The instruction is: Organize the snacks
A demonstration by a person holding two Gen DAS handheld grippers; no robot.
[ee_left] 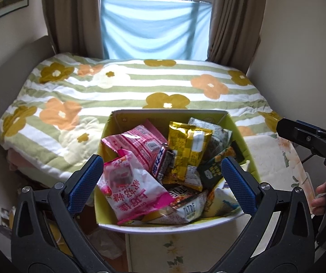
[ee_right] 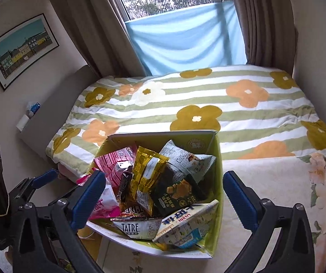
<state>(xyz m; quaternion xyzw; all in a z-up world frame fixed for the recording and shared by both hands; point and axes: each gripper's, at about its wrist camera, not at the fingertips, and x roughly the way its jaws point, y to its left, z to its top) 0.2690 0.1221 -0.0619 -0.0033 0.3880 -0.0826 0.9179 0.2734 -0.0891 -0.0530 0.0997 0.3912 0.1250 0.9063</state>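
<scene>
**Snack box, heaped full**

An open cardboard box point(ee_left: 249, 159) with a green-yellow inside sits on a floral-covered table point(ee_left: 274, 159) beside the bed, its flaps up. Packets lie jumbled inside — a pink-and-white strawberry bag point(ee_left: 135, 188) at the left, a pink striped bag point(ee_left: 140, 145) behind it, a gold packet point(ee_left: 188, 150) upright in the middle, a dark chocolate bar point(ee_left: 163, 165) wedged between them. A grey-green bag point(ee_right: 185, 159) leans at the back; a dark biscuit packet point(ee_right: 176, 193), a TATRE pack point(ee_right: 135, 227) and a white-blue pack point(ee_right: 185, 225) fill the front.

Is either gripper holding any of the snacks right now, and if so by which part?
Nothing is held. The left gripper and right gripper are both open above the snack box, with no packet between their fingers.
</scene>
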